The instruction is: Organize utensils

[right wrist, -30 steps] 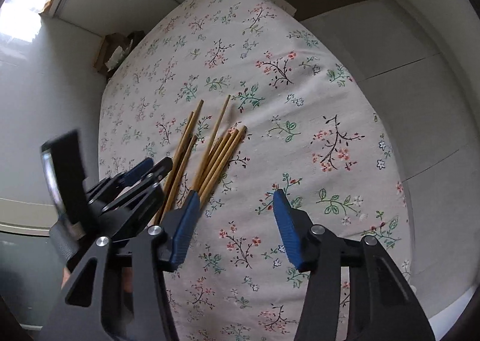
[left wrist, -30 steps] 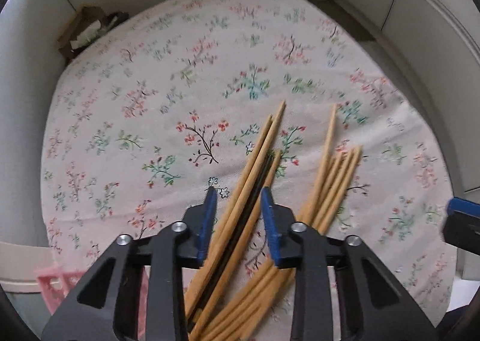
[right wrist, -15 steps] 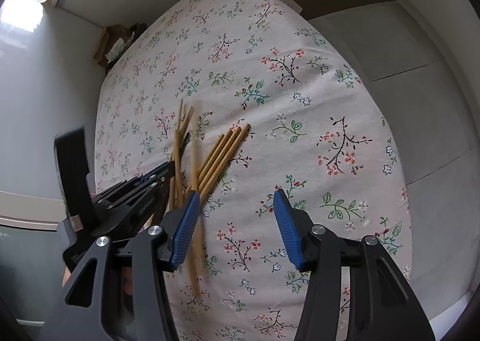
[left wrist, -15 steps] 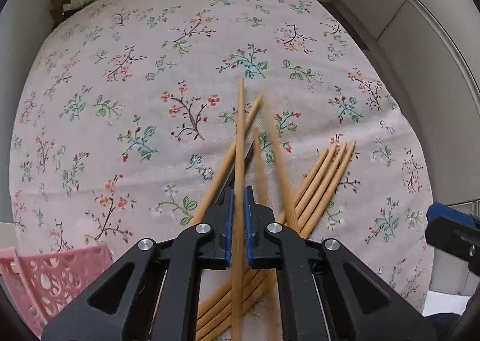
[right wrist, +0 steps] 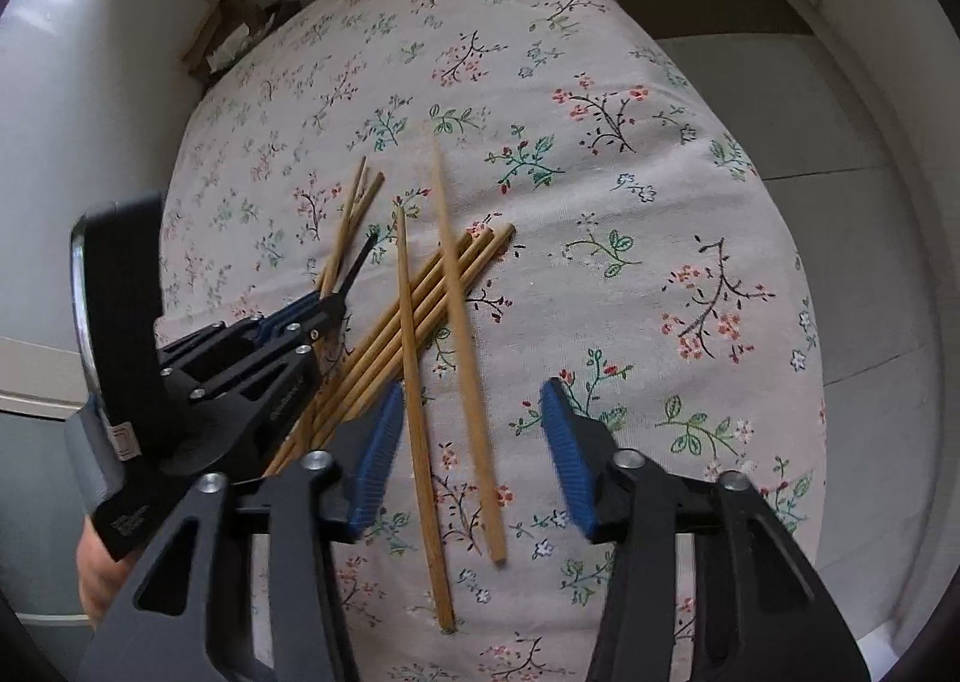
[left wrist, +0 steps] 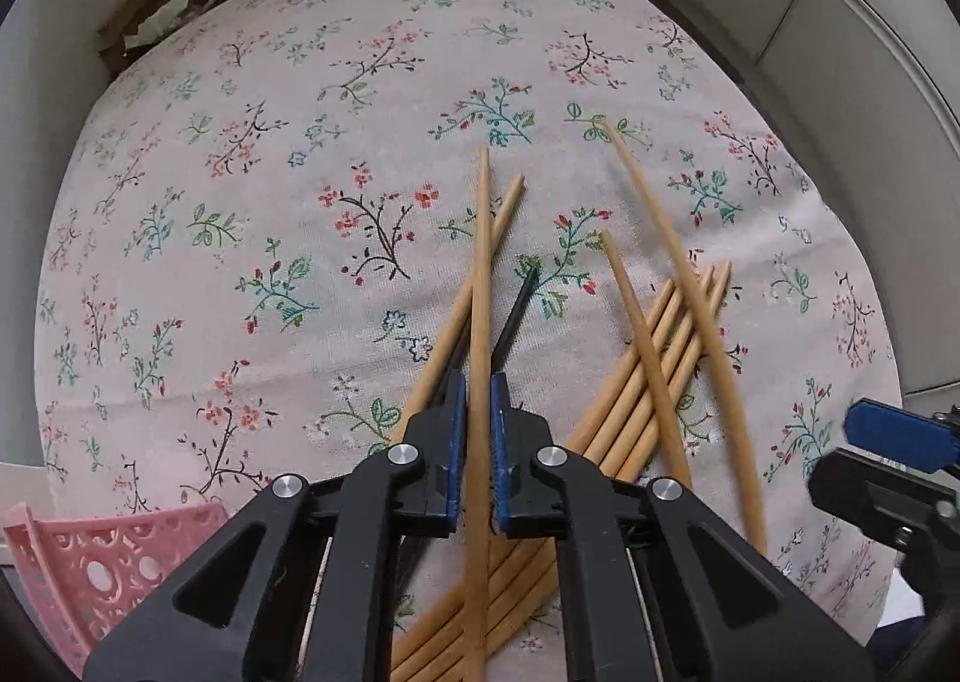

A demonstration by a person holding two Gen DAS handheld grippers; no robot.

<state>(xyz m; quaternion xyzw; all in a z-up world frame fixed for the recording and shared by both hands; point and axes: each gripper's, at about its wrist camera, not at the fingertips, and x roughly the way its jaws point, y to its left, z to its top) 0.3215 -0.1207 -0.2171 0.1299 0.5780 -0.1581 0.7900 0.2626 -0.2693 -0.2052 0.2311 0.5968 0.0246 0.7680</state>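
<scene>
My left gripper (left wrist: 477, 389) is shut on one wooden chopstick (left wrist: 480, 262), which runs straight out between its blue pads. Under it on the floral tablecloth (left wrist: 270, 214) lie another wooden chopstick (left wrist: 447, 322) and a black chopstick (left wrist: 515, 310). A bundle of several wooden chopsticks (left wrist: 651, 376) lies to the right, with two loose chopsticks (left wrist: 666, 238) crossed over it. My right gripper (right wrist: 471, 400) hovers over those two loose chopsticks (right wrist: 414, 382). Its jaws are closing with both sticks between them, and the pads touch neither. The left gripper (right wrist: 330, 307) shows at the left of the right wrist view.
A pink perforated basket (left wrist: 96, 562) sits at the near left corner. A brown cardboard box (left wrist: 162, 16) stands at the table's far left edge. White tiled walls surround the table. A person's hand (right wrist: 96, 580) holds the left gripper.
The left gripper shut on a single wooden chopstick. Two other chopsticks slid right and now cross the bundle. The right gripper moved left over them and its jaws narrowed.
</scene>
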